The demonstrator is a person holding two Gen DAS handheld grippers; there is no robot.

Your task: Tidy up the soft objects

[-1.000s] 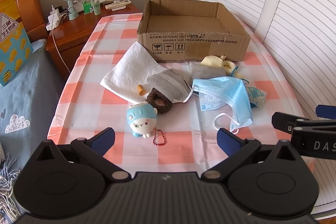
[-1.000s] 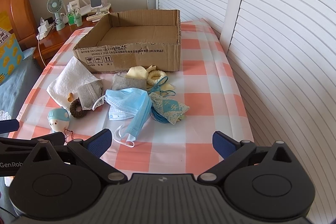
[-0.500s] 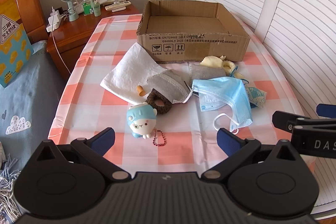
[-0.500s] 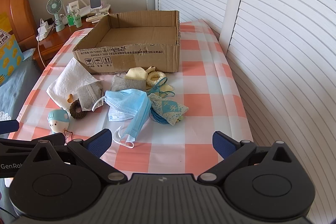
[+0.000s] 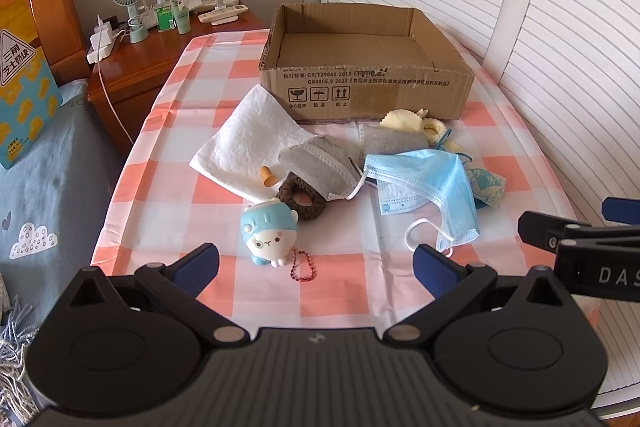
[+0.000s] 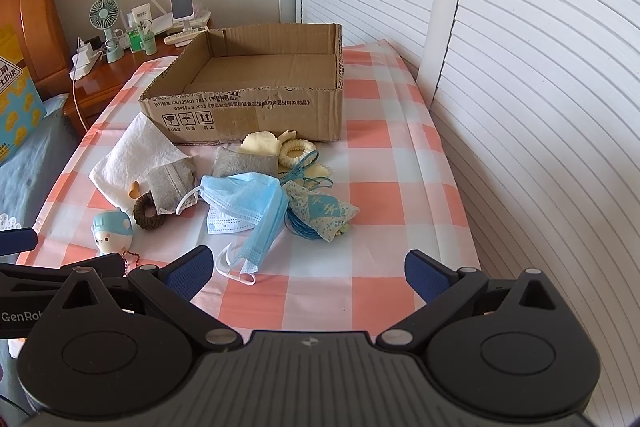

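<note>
Both cameras look forward and down from the near edge of the desk (image 5: 208, 163), each over its own gripper. The left gripper (image 5: 316, 263) view stands more to the left and sees the nightstand (image 5: 132, 67) well. The right gripper (image 6: 306, 269) view stands more to the right, near the shutter doors (image 6: 540, 87). Both share the cardboard box (image 5: 368, 95) and the pile of soft things before it.

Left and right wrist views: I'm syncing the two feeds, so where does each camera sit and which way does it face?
Left wrist: sits on the left gripper, low at the table's near edge, facing the cardboard box; own open fingers show, right gripper at the side.
Right wrist: sits on the right gripper, same heading, nearer the shutter doors; open fingers show.
Shared: box, blue mask, plush toy.
</note>
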